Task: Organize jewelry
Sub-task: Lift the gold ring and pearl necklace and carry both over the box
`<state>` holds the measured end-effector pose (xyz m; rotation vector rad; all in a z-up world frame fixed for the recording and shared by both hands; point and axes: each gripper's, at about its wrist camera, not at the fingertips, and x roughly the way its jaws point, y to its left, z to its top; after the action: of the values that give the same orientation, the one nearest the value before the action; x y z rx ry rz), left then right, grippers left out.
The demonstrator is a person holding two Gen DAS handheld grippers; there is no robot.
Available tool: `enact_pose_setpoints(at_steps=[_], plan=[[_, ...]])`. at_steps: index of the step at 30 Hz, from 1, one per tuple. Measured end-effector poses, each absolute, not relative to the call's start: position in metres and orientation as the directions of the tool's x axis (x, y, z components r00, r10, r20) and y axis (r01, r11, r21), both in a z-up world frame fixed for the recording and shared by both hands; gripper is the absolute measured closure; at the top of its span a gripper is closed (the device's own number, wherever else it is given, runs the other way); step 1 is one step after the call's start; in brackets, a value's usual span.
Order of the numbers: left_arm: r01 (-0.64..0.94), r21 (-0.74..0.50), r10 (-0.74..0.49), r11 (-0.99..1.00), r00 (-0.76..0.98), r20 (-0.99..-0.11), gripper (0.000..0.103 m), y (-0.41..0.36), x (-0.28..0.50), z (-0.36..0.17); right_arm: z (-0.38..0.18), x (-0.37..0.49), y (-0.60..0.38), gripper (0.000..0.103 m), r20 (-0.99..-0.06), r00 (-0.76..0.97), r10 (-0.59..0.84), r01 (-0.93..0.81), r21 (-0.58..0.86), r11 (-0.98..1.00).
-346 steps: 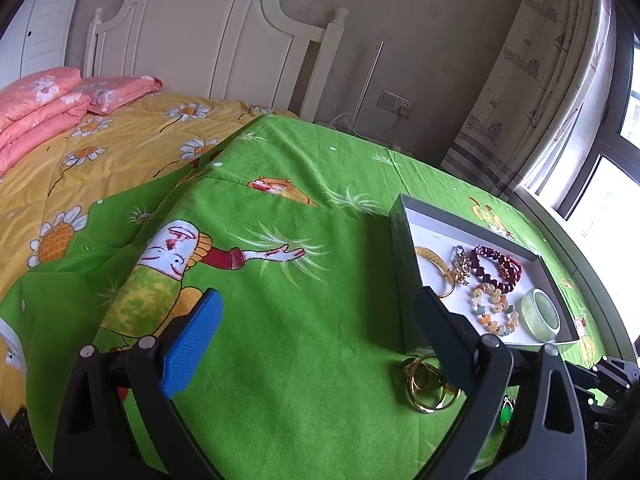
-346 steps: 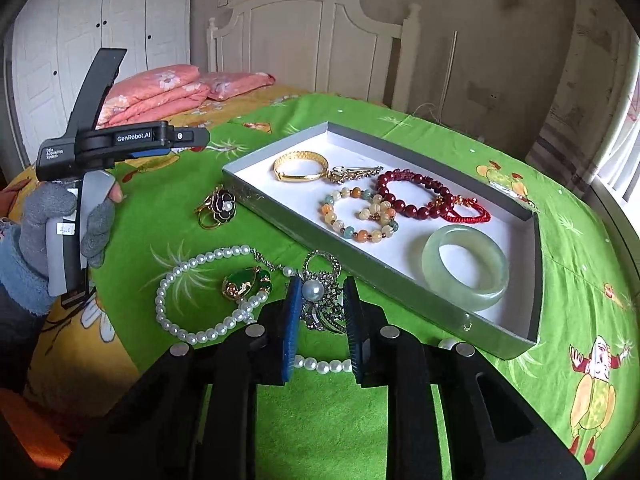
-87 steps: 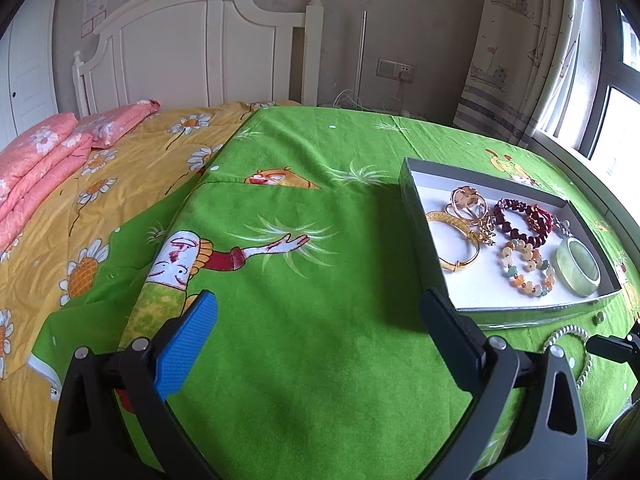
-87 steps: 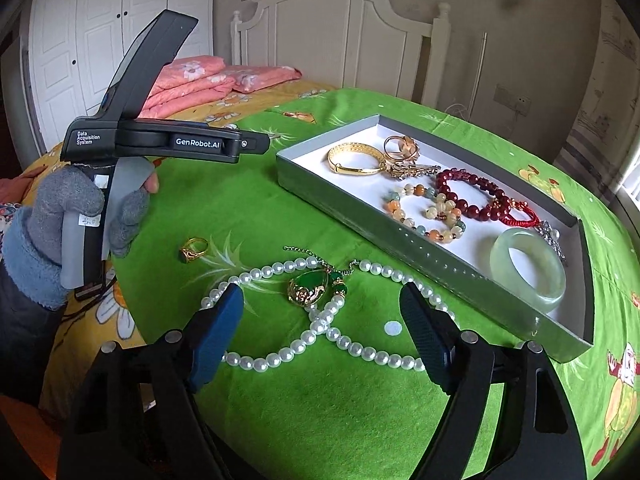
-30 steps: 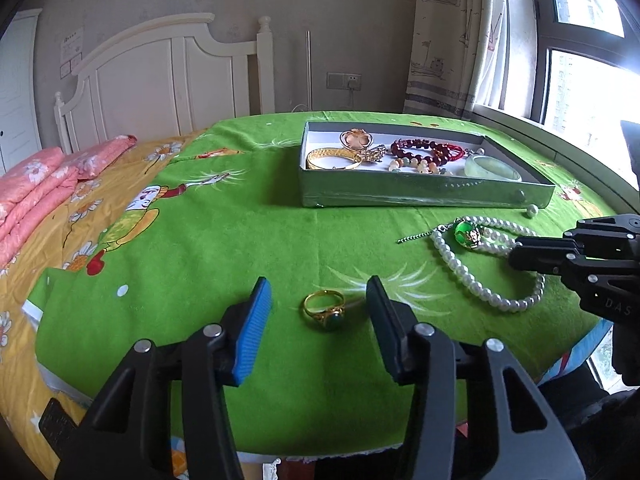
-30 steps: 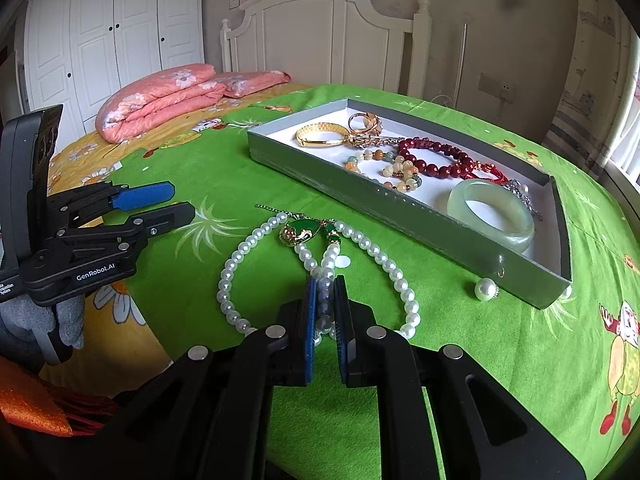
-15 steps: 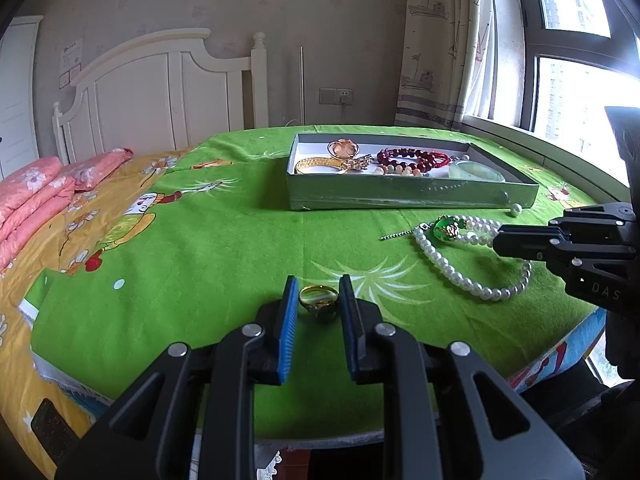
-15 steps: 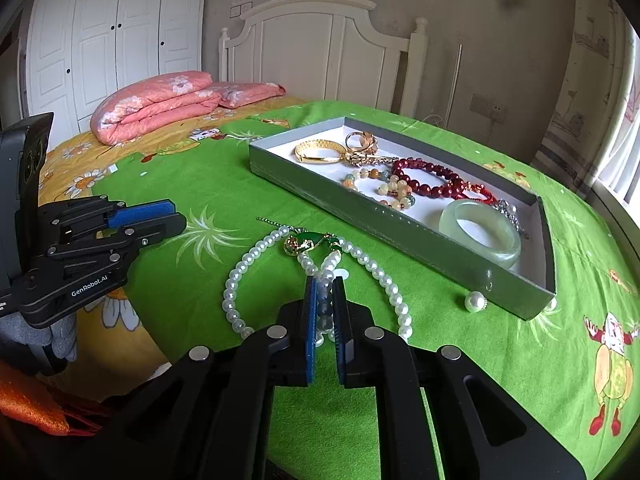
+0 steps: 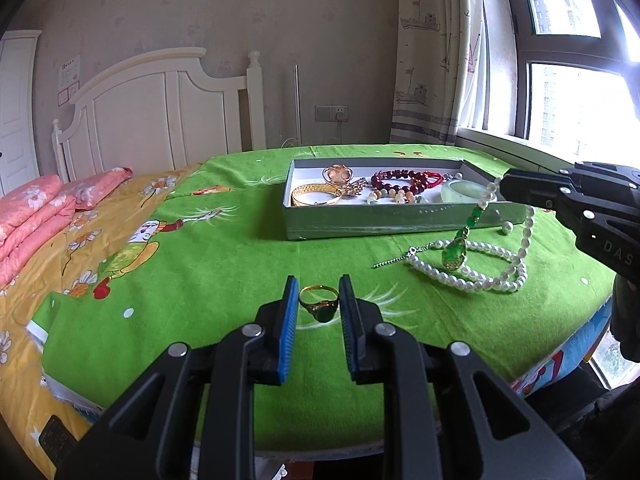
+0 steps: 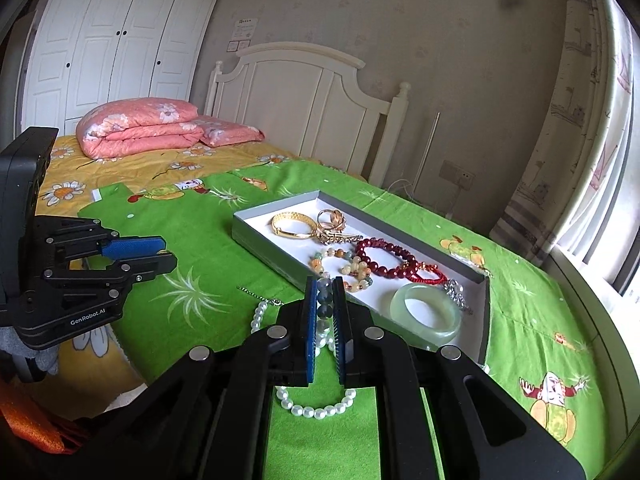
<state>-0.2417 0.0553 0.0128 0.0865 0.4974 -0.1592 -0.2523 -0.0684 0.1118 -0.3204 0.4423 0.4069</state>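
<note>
My left gripper (image 9: 319, 298) is shut on a gold ring with a green stone (image 9: 319, 305), just above the green cloth; it also shows in the right wrist view (image 10: 162, 254). My right gripper (image 10: 324, 294) is shut on the pearl necklace (image 9: 476, 268) and lifts one end; it also shows in the left wrist view (image 9: 502, 190). The green pendant (image 9: 454, 254) hangs below, and the rest of the strand (image 10: 316, 410) lies on the cloth. The grey jewelry tray (image 9: 384, 224) holds a gold bangle (image 10: 291, 224), a red bead bracelet (image 10: 382, 260) and a jade bangle (image 10: 426, 314).
A loose pearl (image 9: 507, 227) lies by the tray's front wall. The green cloth (image 9: 208, 264) covers the bed's foot, and its edge drops off near me. Pink pillows (image 10: 140, 126) and a white headboard (image 10: 304, 100) stand behind. A window (image 9: 580, 92) is on the right.
My right gripper has risen toward the tray, lifting part of the pearl necklace and the pendant off the cloth. My left gripper still grips the ring and has lifted slightly.
</note>
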Motion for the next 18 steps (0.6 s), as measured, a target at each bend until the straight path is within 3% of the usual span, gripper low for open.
enact_pose_setpoints(at_steps=[18], plan=[[0.185, 0.034, -0.155, 0.982, 0.897, -0.414, 0.083, 0.067, -0.227, 0.051, 0.161, -0.24, -0.066, 0.094, -0.338, 0.887, 0.316, -0.412, -0.268, 0.871]])
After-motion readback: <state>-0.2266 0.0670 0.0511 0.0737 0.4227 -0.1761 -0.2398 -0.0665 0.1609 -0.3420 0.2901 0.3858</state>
